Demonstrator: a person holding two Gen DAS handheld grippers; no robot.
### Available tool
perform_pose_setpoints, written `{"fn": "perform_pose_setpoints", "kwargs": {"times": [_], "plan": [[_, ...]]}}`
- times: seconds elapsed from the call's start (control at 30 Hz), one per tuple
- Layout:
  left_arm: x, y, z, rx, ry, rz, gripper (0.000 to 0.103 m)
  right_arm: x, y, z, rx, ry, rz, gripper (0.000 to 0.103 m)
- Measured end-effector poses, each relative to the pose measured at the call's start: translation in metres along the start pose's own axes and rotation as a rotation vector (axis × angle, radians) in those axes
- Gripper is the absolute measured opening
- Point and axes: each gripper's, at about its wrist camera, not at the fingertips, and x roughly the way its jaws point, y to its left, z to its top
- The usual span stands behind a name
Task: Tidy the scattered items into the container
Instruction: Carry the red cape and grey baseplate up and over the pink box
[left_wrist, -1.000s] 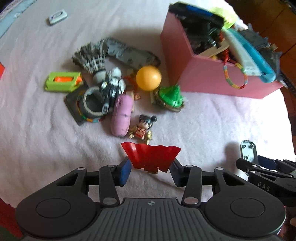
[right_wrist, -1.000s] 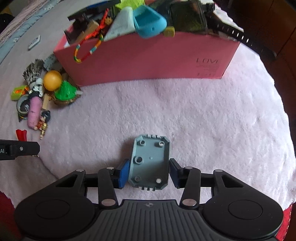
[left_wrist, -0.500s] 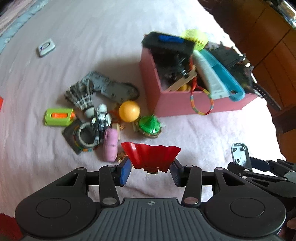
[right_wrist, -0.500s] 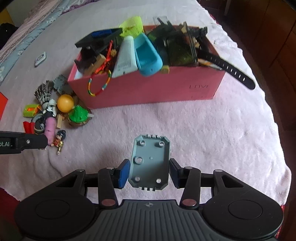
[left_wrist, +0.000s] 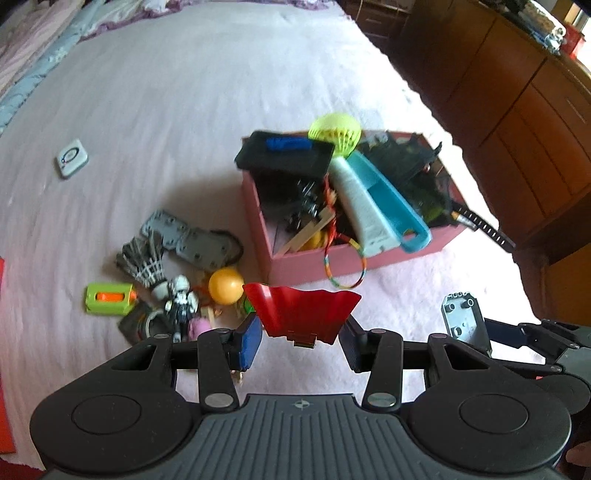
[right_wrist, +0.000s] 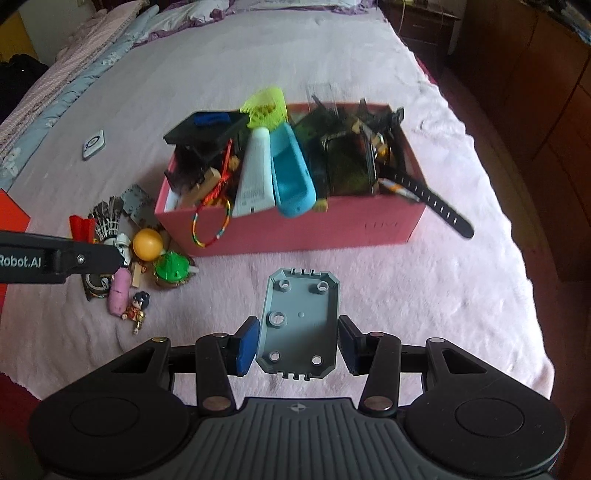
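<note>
My left gripper is shut on a red fan-shaped plastic piece, held above the bed. My right gripper is shut on a grey-blue plastic plate with round studs; the same plate shows at the right of the left wrist view. The pink box stands ahead, crammed with items. Left of it lies a pile: an orange ball, a shuttlecock, a green top, a pink tube and a small doll.
A small white device lies apart on the pale bedspread. A black strap hangs over the box's right side. Dark wooden cabinets run along the bed's right edge. A green and orange toy sits at the pile's left.
Both grippers have risen with their pieces still held, so the box and the pile look smaller and farther below. The grips look unchanged.
</note>
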Motion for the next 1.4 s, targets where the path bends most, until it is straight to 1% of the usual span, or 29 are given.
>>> {"fn": "perform_pose_setpoints", "kwargs": {"times": [0.23,0.5,0.7,0.73,0.77,0.93,1.1,1.2,1.27,1.3,1.37,1.4], "plan": [[-0.010,-0.014,0.019,0.011,-0.043,-0.017,0.046,-0.015,-0.007,0.020,-0.012,-0.036,-0.006,0.048],[-0.017,-0.021,0.042,0.024,-0.087,-0.029,0.046,-0.022,-0.005,0.046,-0.038,-0.072,-0.008,0.048],[-0.013,-0.019,0.057,0.019,-0.092,-0.028,0.046,-0.023,-0.003,0.064,-0.045,-0.094,-0.006,0.048],[-0.012,-0.018,0.060,0.018,-0.090,-0.028,0.046,-0.023,-0.002,0.067,-0.047,-0.095,-0.006,0.046],[-0.011,-0.018,0.062,0.017,-0.088,-0.028,0.046,-0.022,-0.002,0.070,-0.048,-0.095,-0.005,0.041],[-0.005,-0.018,0.071,0.025,-0.082,-0.028,0.046,-0.014,-0.003,0.079,-0.042,-0.085,0.002,0.030],[0.000,-0.016,0.072,0.026,-0.062,-0.024,0.046,-0.003,-0.009,0.076,-0.017,-0.054,-0.001,0.031],[0.005,-0.016,0.067,0.033,-0.039,-0.019,0.046,0.010,-0.016,0.064,-0.006,-0.009,-0.007,0.038],[0.005,-0.017,0.062,0.042,-0.025,-0.014,0.046,0.021,-0.021,0.052,0.004,0.024,-0.010,0.049],[0.005,-0.017,0.060,0.047,-0.018,-0.012,0.046,0.027,-0.024,0.045,0.009,0.034,-0.017,0.051],[0.005,-0.017,0.054,0.054,-0.004,-0.005,0.046,0.043,-0.031,0.029,0.028,0.069,-0.035,0.061],[0.005,-0.016,0.051,0.056,0.004,-0.001,0.046,0.052,-0.036,0.021,0.044,0.096,-0.044,0.063]]}}
